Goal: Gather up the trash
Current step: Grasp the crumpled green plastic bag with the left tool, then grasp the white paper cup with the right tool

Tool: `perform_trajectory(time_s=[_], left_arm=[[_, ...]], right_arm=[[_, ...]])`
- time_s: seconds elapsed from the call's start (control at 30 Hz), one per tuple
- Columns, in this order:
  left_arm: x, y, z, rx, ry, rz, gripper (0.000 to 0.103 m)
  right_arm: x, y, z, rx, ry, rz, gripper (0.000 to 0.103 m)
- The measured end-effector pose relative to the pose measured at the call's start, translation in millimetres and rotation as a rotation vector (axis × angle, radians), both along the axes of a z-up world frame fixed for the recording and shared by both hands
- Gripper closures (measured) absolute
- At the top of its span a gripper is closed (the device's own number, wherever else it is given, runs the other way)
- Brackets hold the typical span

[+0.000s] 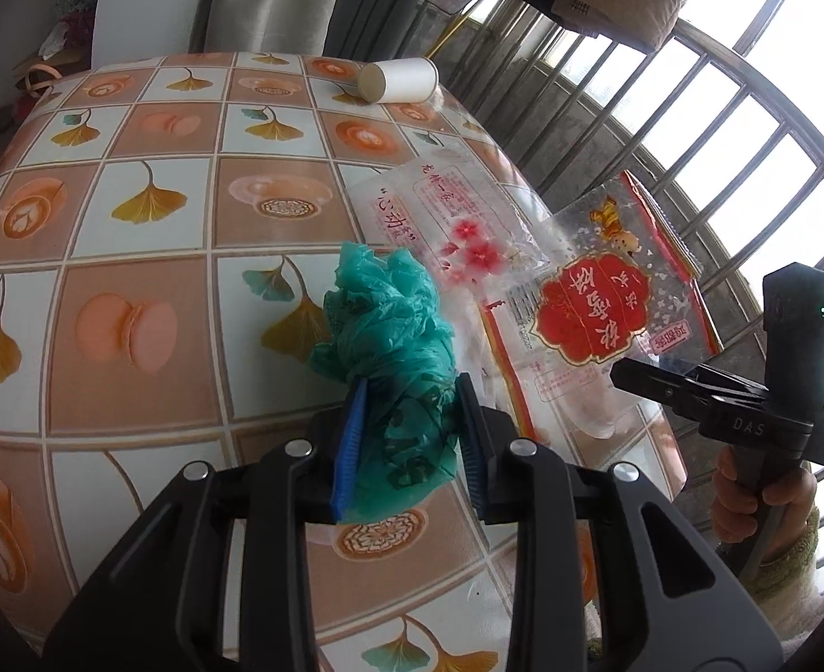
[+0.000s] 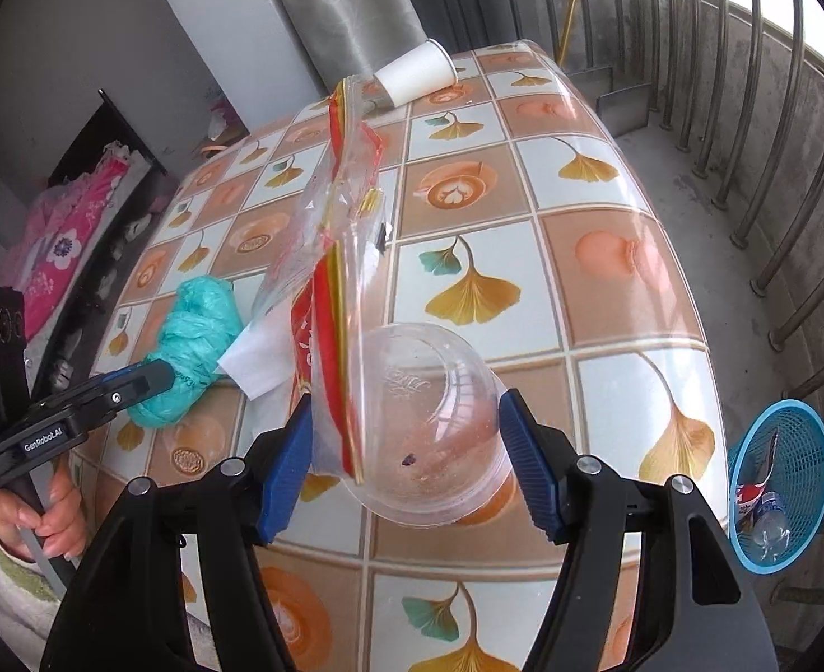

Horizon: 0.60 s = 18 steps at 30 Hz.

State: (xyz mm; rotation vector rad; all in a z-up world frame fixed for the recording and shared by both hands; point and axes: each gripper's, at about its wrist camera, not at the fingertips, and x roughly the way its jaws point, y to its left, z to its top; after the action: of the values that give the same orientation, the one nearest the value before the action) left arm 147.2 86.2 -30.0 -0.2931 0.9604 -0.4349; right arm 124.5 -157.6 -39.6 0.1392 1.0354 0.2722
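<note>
My left gripper is shut on a crumpled green plastic bag just above the patterned table; the bag also shows in the right wrist view. My right gripper is shut on a clear plastic cup together with a red and clear snack wrapper, lifted over the table. That wrapper shows in the left wrist view. A second clear wrapper with pink flowers lies on the table. A white paper cup lies on its side at the far edge.
A blue mesh basket with trash in it stands on the floor right of the table. A metal railing runs along the right side. A white tissue lies beside the green bag.
</note>
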Motion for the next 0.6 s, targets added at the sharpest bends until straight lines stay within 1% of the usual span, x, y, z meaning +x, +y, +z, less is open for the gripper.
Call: perform_trajectory(time_s=[0.2,0.3,0.33,0.37,0.47,0.53,0.6], left_arm=[[3.8,-5.6,-4.1,0.021,0.009,-0.003,0.068],[4.7,-2.8,-5.9,0.016,0.017,-0.002,0.068],[4.4,-0.6,-5.7,0.009,0.017,-0.001,0.067],[4.7,2.5,-5.3,0.0,0.014,-0.003,0.065],[7.3,11.6,-5.3,-0.017,0.005,-0.004,0.061],[9.0,17.9,-5.1,-0.03,0.002,-0.001,0.058],[10.4,25.5,-4.0,-0.049,-0.005,0.007,0.054]], right_arm=[[-6.0,6.9,0.0,-0.043,-0.007,0.016,0.039],[-8.4,7.3,10.3,-0.069,0.002,0.07,0.036],[-9.2,4.1,15.9,-0.064,0.005,0.092,0.034],[-11.1,-1.5,24.6,-0.043,0.013,0.12,0.028],[-9.6,-19.0,58.5,-0.003,0.011,0.187,0.027],[-1.3,-29.9,85.8,0.02,-0.023,0.202,0.025],[19.6,-37.0,115.6,0.063,-0.072,0.181,0.022]])
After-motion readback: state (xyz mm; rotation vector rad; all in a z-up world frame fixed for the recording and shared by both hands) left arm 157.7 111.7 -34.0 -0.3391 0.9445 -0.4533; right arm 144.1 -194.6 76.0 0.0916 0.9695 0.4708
